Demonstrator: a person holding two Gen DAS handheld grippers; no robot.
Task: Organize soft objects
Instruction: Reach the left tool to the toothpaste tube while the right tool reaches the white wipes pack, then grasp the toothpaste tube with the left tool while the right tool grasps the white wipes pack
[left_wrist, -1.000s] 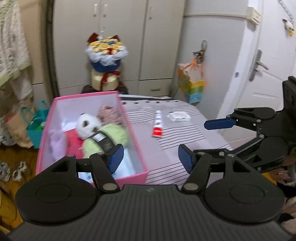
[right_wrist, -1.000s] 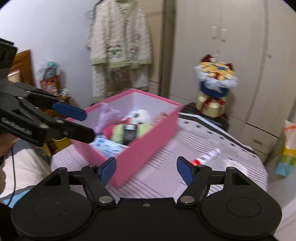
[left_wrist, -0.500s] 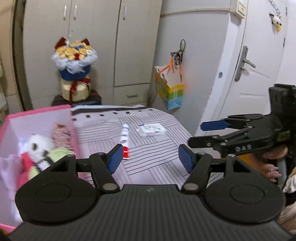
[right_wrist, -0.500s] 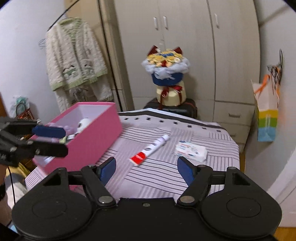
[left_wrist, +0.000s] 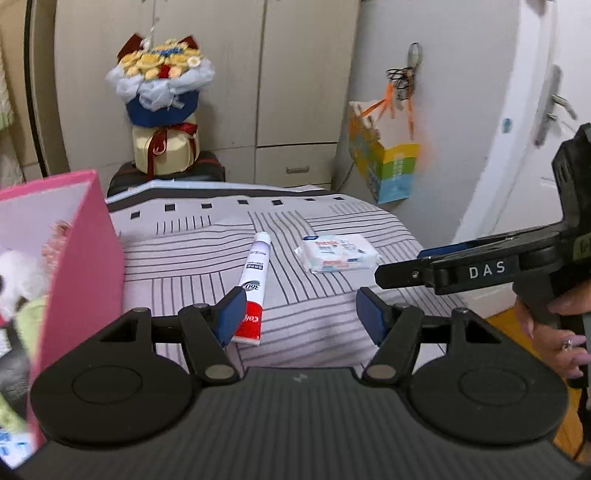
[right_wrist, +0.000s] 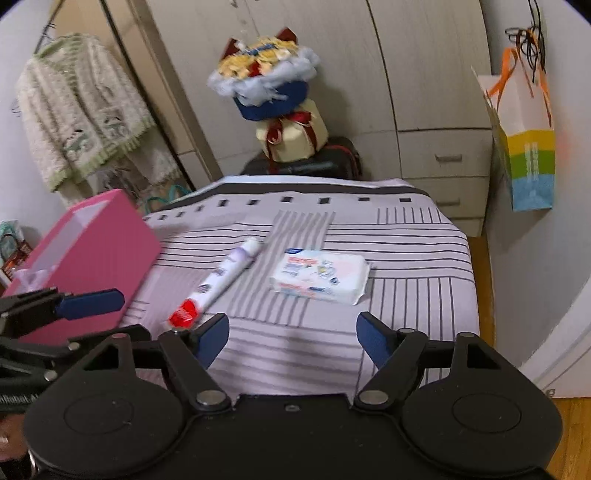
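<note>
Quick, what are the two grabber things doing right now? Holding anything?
Left gripper: open, holding nothing; the toothpaste tube lies on the bed beyond it.
Right gripper: jaws opening wider, nothing between them.

light: your room is evenly lit, soft and indoor | shadows: faint on the striped lilac bedspread (right_wrist: 406, 236) | blur: motion smear on the pink cardboard box (left_wrist: 85, 258) | distortion: fisheye bends your cream wardrobe doors (right_wrist: 424, 62)

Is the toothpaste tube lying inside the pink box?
No, the toothpaste tube lies on the striped cloth, beside the pink box.
</note>
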